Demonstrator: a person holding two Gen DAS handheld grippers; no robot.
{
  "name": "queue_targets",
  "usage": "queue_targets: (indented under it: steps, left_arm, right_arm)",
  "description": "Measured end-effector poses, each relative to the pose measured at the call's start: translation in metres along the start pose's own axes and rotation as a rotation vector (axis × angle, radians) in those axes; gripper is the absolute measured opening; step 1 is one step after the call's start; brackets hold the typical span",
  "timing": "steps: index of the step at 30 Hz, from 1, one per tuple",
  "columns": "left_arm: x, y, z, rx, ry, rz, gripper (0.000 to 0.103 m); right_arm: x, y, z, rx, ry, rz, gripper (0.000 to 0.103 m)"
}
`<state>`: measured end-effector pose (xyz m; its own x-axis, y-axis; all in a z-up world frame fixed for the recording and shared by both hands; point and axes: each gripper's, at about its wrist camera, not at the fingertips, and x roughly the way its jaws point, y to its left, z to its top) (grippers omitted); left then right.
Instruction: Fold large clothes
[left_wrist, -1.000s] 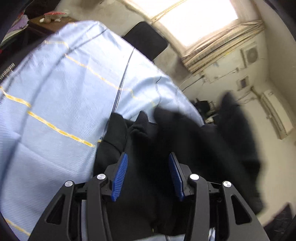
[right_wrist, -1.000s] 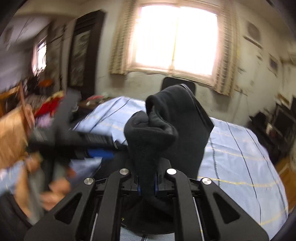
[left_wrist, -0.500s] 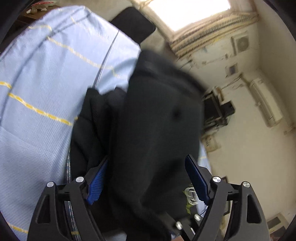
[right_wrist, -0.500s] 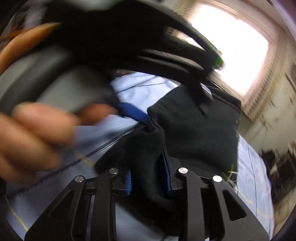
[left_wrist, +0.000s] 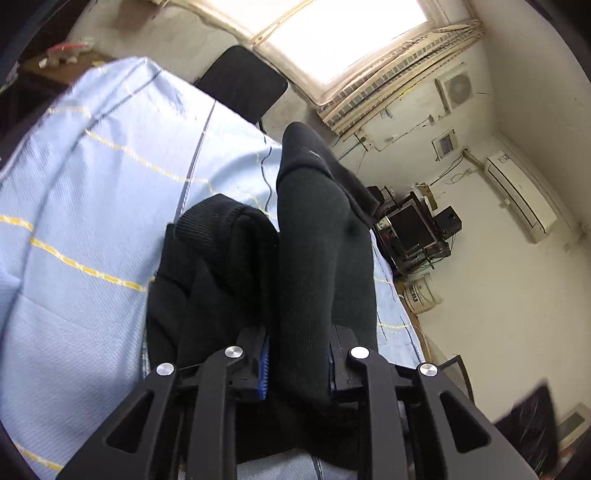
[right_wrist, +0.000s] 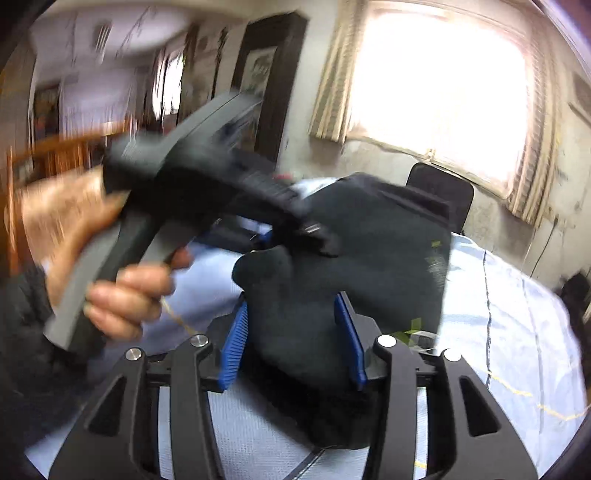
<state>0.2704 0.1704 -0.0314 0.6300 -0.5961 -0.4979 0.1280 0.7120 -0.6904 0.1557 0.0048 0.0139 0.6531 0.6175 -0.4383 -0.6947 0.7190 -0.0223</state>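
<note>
Left wrist: left gripper jaws closing, pinching a fold of the black garment, which stands up off the light-blue sheet (yellow and dark stripes), with a black chair and bright window behind and an AC unit on the right wall. Right wrist: right gripper jaws opening, 2 blue pads spread, garment bunched between them on the sheet; a hand holds the blurred left gripper at left.

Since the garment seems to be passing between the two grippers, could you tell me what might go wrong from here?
The left gripper is closing on a thick bunch of the black garment, so it may pinch several layers. The right gripper is opening with cloth between its pads; the cloth could snag there.
</note>
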Motion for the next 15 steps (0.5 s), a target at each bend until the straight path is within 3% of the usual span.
queue_targets:
  steps: [4,6,10,15]
  left_arm:
    - [-0.002,0.011,-0.006,-0.025,0.006,0.045,0.022]
    - [-0.006,0.022,-0.006,-0.050,0.001,0.083,0.022]
    - [-0.009,0.035,-0.006,-0.054,0.004,0.134,0.022]
    - [0.003,0.030,-0.009,0.015,0.036,0.183,0.023]
  right_arm:
    - [0.000,-0.031,0.017,0.143,-0.029,0.034,0.044]
    - [0.011,-0.049,0.024,0.183,-0.016,-0.002,0.027]
    - [0.034,-0.083,0.029,0.312,0.023,0.057,0.025]
    - [0.068,-0.074,0.019,0.252,0.135,-0.015,0.021]
